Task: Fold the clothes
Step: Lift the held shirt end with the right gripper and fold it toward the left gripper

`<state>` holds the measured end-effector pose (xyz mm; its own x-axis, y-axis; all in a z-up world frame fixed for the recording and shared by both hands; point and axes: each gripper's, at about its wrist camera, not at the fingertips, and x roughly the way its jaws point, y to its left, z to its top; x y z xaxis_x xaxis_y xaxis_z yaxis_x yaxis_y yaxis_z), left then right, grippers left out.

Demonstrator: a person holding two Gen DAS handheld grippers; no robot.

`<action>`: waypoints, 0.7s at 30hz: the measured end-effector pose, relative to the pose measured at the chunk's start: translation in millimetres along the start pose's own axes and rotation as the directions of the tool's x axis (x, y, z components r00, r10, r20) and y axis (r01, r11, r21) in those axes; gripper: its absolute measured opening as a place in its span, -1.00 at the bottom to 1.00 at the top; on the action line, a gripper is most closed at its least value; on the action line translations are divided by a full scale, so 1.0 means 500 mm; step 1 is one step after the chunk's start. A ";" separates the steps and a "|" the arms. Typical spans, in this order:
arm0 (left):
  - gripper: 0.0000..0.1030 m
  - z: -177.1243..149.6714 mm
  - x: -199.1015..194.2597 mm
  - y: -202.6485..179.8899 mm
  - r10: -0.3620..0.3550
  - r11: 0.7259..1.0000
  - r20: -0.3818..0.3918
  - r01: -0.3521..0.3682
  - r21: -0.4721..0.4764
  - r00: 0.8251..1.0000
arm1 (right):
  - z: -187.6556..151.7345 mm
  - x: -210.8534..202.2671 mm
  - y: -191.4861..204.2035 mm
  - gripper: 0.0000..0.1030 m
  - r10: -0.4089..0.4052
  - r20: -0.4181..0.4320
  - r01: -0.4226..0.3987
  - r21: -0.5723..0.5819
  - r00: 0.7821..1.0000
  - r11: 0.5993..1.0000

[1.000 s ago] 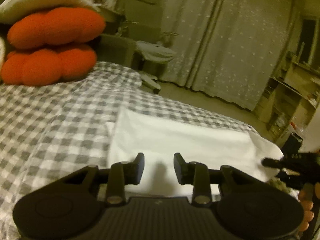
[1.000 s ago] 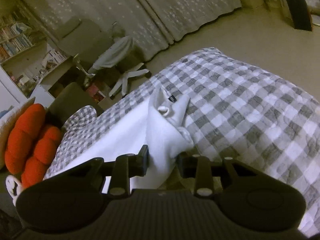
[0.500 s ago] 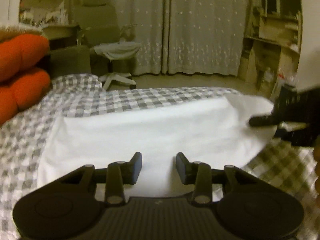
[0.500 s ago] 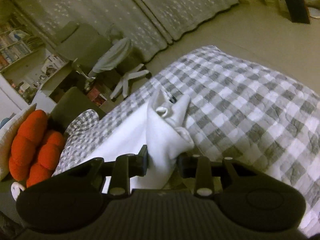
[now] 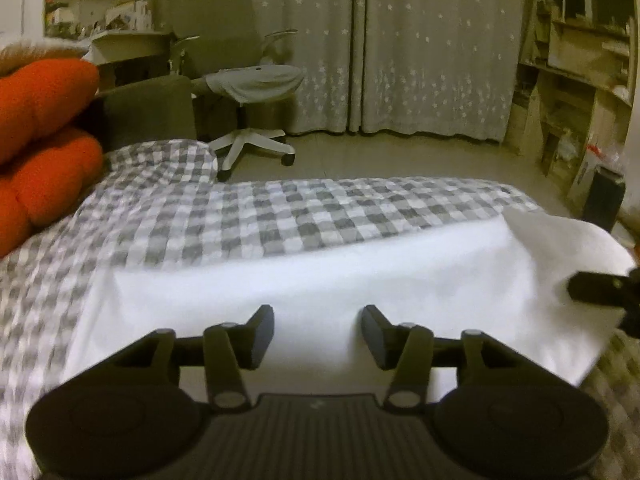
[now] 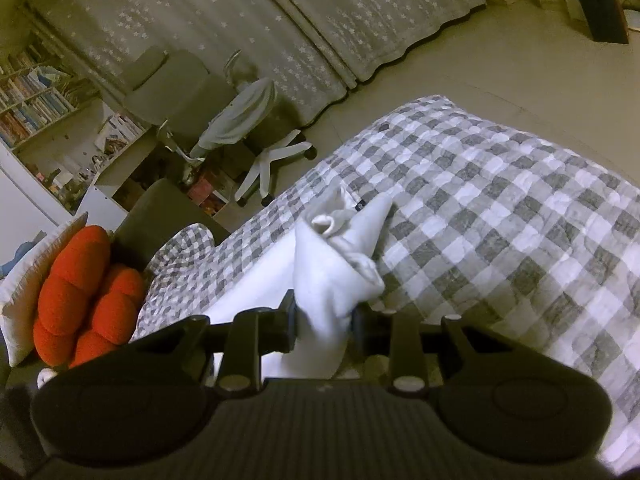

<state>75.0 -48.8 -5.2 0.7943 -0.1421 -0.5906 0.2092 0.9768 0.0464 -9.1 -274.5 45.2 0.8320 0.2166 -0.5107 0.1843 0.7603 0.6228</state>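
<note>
**White garment on checked bed, one end held**

Item 1. White cotton garment, laid flat in a long strip across the grey-and-white checked quilted bedcover. Its right end is bunched and lifted off the cover; the right wrist view shows this end as a gathered bundle with a ribbed edge and a small dark tag.

Item 2. Right gripper, black, two-fingered. Jaws closed on the bunched end of the white garment, cloth pinched between both pads. In the left wrist view its dark fingertip shows at the far right edge, against the raised cloth.

Item 3. Left gripper, black, two-fingered. Jaws apart, having just been opening; nothing is between them. It hangs over the near edge of the flat part of the garment; whether the tips touch the cloth cannot be told.

Item 4. Orange lobed plush cushion, at the left end of the bed.

Item 5. Grey office chair with white star base, on the floor beyond the bed, a pale cloth draped on its seat.

Item 6. Pale star-patterned curtains, closed, behind the chair.
</note>
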 end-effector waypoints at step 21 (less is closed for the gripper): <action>0.00 0.034 0.045 0.011 0.026 0.998 -0.024 -0.027 -0.053 0.999 | 0.002 0.009 -0.002 -0.40 -0.010 -0.012 0.010 0.017 1.000 1.000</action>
<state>103.7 -49.5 -4.6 0.7857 -0.1127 -0.6082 0.1568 0.9874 0.0196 -4.7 -274.9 43.0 0.8236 0.2165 -0.5242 0.2018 0.7520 0.6276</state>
